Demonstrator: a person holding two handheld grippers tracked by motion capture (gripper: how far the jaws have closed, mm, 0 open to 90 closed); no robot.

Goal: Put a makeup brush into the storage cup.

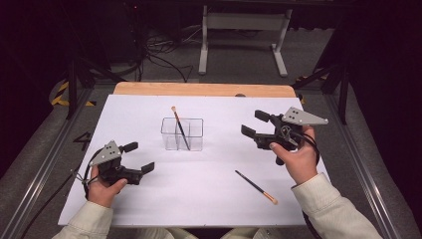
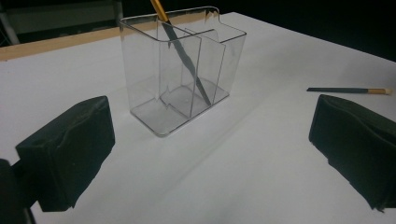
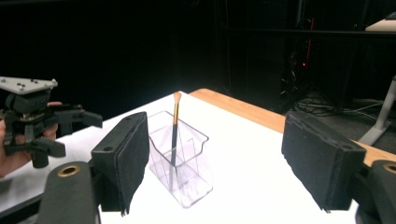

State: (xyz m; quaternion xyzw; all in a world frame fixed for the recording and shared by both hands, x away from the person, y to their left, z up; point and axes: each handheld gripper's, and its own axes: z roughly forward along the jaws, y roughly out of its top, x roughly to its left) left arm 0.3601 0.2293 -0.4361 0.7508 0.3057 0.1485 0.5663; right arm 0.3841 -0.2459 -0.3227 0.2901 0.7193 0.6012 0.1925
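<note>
1. I see the white worktop (image 1: 149,199) with a bare wooden strip along its far edge. The clear organiser (image 1: 182,134) stands near the middle, well back from every edge, with open surface all round it.
2. My left gripper (image 1: 137,158) sits near the worktop's left front, my right gripper (image 1: 255,123) to the right of the organiser and held above the surface. Both are well apart from the organiser, with free white surface between them.
3. The left jaws are spread wide with nothing between them. In the left gripper view they frame the organiser (image 2: 182,74) from a distance.
4. The right jaws are also spread and hold nothing. In the right gripper view the organiser (image 3: 180,158) shows through the gap, farther off and untouched.
5. One brush (image 1: 180,127) stands in the organiser, leaning, with its wooden handle end up and toward the far edge and its dark end down at the base.
6. A second brush (image 1: 256,187) lies flat on the worktop at the right front, near my right hand (image 1: 297,160). Its long axis runs diagonally, with the dark end toward the centre and the tan end toward the front right.
</note>
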